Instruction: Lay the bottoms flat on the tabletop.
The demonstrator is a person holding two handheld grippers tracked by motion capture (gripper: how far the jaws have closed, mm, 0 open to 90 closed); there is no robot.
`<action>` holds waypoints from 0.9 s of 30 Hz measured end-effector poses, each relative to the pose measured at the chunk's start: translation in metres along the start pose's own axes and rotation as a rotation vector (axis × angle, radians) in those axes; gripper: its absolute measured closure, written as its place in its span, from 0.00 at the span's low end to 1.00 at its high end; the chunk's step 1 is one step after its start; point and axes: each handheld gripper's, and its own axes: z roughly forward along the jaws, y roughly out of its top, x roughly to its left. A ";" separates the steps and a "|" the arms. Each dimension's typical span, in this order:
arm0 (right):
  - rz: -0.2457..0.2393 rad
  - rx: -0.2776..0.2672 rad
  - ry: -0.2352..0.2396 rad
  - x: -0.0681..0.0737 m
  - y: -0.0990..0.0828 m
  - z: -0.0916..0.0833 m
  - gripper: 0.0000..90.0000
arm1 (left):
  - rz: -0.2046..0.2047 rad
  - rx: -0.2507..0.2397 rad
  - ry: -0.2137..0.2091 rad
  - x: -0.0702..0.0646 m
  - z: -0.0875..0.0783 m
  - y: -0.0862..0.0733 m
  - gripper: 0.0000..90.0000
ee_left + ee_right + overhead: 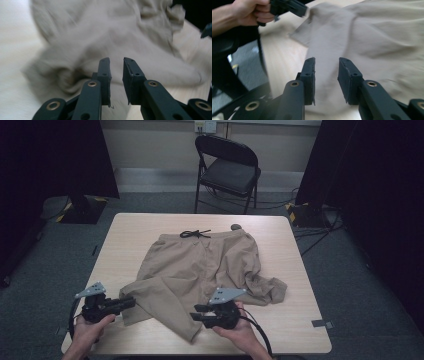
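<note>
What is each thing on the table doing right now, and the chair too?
shorts: spread on the table, rumpled, near leg folded across
drawstring: tied, at the far waistband
left gripper: jaws apart, nothing between them
right gripper: jaws apart over the cloth, not pinching
folding chair: unfolded, empty

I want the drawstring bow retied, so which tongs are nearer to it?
The right tongs, though neither is close. They sit at the near hem of the tan shorts, below the black drawstring bow. The left tongs are off by the shorts' left leg.
</note>
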 end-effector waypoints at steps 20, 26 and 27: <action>0.072 0.082 -0.026 -0.022 -0.014 0.055 1.00 | 0.078 0.079 0.164 -0.001 0.021 -0.010 0.62; 0.048 0.128 -0.053 -0.017 -0.017 0.067 0.60 | 0.084 0.075 0.157 -0.001 0.022 -0.011 0.60; 0.049 0.126 -0.051 -0.017 -0.018 0.070 0.64 | 0.091 0.076 0.161 -0.002 0.022 -0.011 0.58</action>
